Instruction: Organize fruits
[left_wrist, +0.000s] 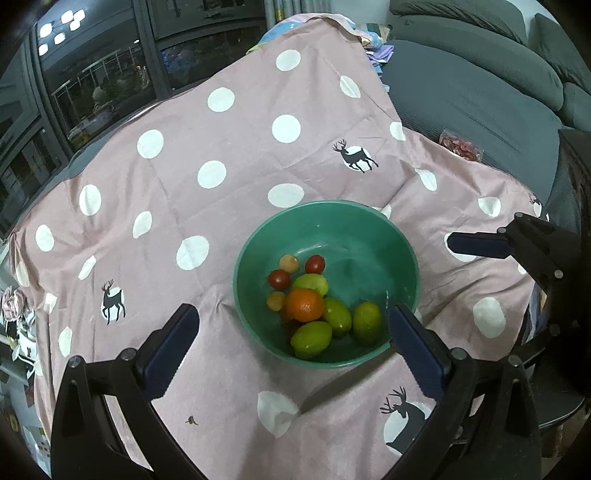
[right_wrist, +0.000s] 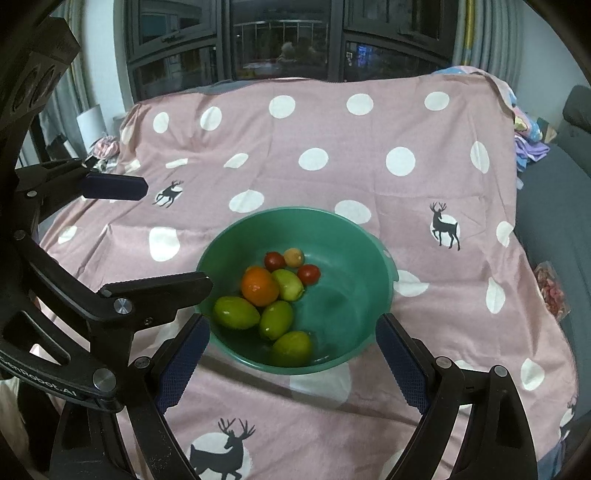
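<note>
Left wrist view: green bowl (left_wrist: 327, 284) sitting on a table under a pink cloth (left_wrist: 221, 147) with white dots and deer, just ahead of the left hand-held gripper (left_wrist: 291, 328) and slightly right of its centre line. All fruit inside the bowl, bunched toward its near-left wall: an orange (left_wrist: 304, 304) in the middle, four green fruits (left_wrist: 311, 339) around it, small red tomatoes (left_wrist: 279, 278) and pale round fruits (left_wrist: 289, 263) on the far side. Nearest green fruit lying with its long axis roughly left to right across the view. Left hand-held gripper released, jaws spread wide, nothing between them; right finger overlapping the bowl's near-right rim in the picture, contact not clear. Right hand-held gripper (left_wrist: 476, 245) showing at the right edge, beside the bowl and apart from it.

Right wrist view: same bowl (right_wrist: 347, 258) directly ahead of the right hand-held gripper (right_wrist: 290, 363), near rim lying between the two fingertips in the picture. Fruit here toward the bowl's left half; nearest green fruit (right_wrist: 291, 347) just beyond the near rim, long axis roughly left to right. Orange (right_wrist: 259, 286) farther in, tomatoes (right_wrist: 308, 274) at the far side of the pile. Right hand-held gripper released, jaws wide apart, holding nothing, touching nothing that can be made out. Left hand-held gripper (right_wrist: 173, 236) entering from the left, one finger reaching over the bowl's left rim.

Judgement: no loose fruit visible on the cloth, so sorting looks close to done; both about equally near the bowl.
</note>
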